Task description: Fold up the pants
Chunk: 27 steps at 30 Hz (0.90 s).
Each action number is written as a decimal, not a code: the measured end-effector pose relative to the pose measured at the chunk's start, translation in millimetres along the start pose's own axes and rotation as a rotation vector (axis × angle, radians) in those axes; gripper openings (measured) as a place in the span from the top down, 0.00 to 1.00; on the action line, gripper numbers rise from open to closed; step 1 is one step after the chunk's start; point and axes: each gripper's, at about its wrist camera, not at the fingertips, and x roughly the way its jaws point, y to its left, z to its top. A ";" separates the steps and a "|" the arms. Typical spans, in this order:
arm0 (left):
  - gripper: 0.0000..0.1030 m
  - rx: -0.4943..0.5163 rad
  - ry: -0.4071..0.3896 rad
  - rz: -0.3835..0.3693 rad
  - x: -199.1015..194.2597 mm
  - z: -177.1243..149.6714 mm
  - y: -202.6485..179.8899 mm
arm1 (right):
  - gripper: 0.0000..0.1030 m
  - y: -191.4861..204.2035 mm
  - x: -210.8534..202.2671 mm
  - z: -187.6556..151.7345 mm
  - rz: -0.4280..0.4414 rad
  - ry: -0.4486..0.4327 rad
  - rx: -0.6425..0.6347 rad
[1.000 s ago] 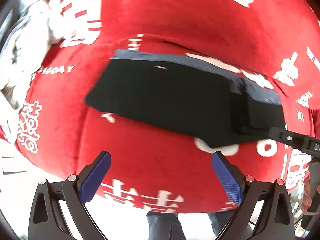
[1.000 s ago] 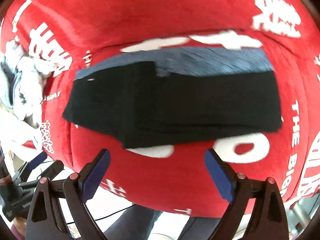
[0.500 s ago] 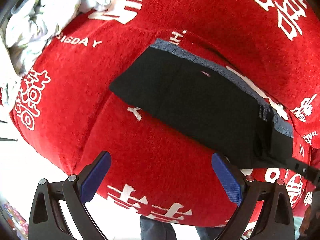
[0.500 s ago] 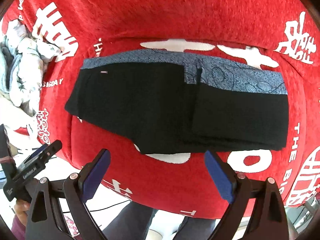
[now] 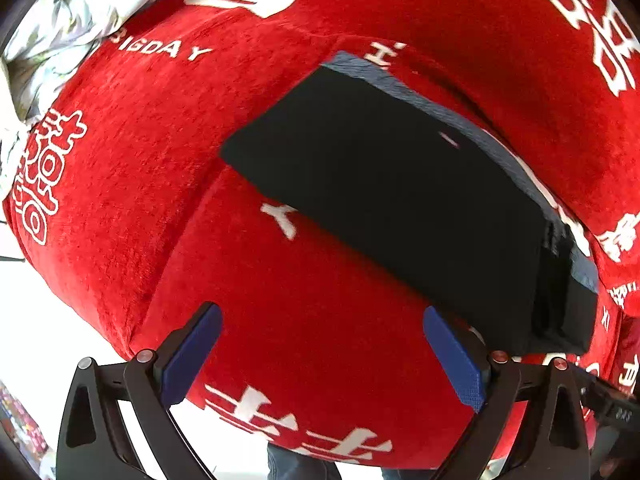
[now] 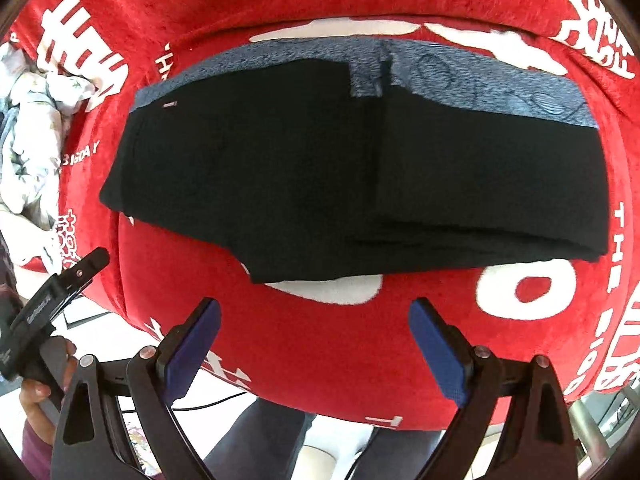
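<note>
The pants (image 6: 352, 176) lie folded into a flat black bundle on the red cover (image 6: 360, 344), at 12 o'clock from the right gripper (image 6: 314, 344) and at 1 o'clock from the left gripper (image 5: 322, 354). Both grippers are spread and empty. The cloth looks soft, light and limp, so take it at a folded corner; compared with a second ago, the bundle lies unchanged and both grippers have backed off.
</note>
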 end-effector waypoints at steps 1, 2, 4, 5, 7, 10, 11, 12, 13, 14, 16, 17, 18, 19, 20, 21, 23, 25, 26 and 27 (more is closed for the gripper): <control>0.02 -0.012 0.003 -0.002 3.0 3.0 3.0 | 0.07 1.9 1.6 0.1 0.005 -0.001 -0.003; 0.02 -0.021 0.003 -0.005 5.4 5.1 5.1 | 0.07 3.1 2.6 0.5 0.009 -0.001 -0.005; 0.02 -0.040 0.001 -0.013 9.5 10.1 8.6 | 0.07 5.0 5.6 0.8 0.019 -0.006 -0.004; 0.02 -0.048 0.000 -0.022 11.1 12.4 10.3 | 0.07 5.1 7.3 1.0 0.020 -0.005 -0.003; 0.02 -0.073 -0.004 -0.055 14.3 17.6 15.2 | 0.07 4.5 11.8 2.4 0.020 0.001 0.005; 0.02 -0.113 -0.021 -0.096 17.6 23.7 27.1 | 0.07 4.8 15.7 5.9 0.024 0.001 0.013; 0.02 -0.126 -0.027 -0.110 18.9 25.3 31.6 | 0.07 5.6 15.9 7.3 0.025 -0.002 0.013; 0.02 -0.142 -0.031 -0.125 20.7 26.7 37.0 | 0.07 7.3 15.6 9.2 0.024 -0.011 0.006; 0.02 -0.153 -0.033 -0.138 22.3 27.3 41.8 | 0.07 9.2 15.0 10.9 0.021 -0.022 -0.005; 0.02 -0.162 -0.035 -0.152 23.8 27.4 46.0 | 0.07 11.4 14.4 12.9 0.018 -0.037 -0.019; 0.02 -0.162 -0.042 -0.173 27.8 28.8 52.3 | 0.07 18.0 15.9 19.4 0.005 -0.073 -0.055; 0.02 -0.157 -0.044 -0.178 28.5 29.2 52.9 | 0.07 20.2 19.1 22.6 0.000 -0.079 -0.065; 0.02 -0.149 -0.046 -0.189 30.2 30.2 53.0 | 0.07 21.6 23.8 25.8 -0.002 -0.080 -0.072; 0.02 -0.143 -0.043 -0.214 32.8 31.1 52.9 | 0.07 22.6 30.0 28.9 -0.007 -0.077 -0.074; 0.02 -0.142 -0.039 -0.234 35.7 33.0 51.7 | 0.05 23.4 36.4 31.6 -0.015 -0.072 -0.075; 0.02 -0.143 -0.032 -0.260 39.4 34.1 51.0 | 0.01 24.4 41.1 33.1 -0.021 -0.072 -0.081; 0.02 -0.147 -0.016 -0.317 47.4 37.5 47.2 | 0.00 29.2 46.1 33.5 -0.027 -0.086 -0.109; 0.02 -0.145 -0.016 -0.376 53.9 43.3 41.6 | 0.00 34.2 48.8 32.4 -0.057 -0.090 -0.141; 0.02 -0.143 -0.024 -0.399 55.4 45.8 39.7 | 0.00 35.3 49.5 31.6 -0.065 -0.091 -0.152; 0.02 -0.141 -0.037 -0.432 57.0 49.4 36.8 | 0.00 35.6 49.7 31.0 -0.067 -0.093 -0.157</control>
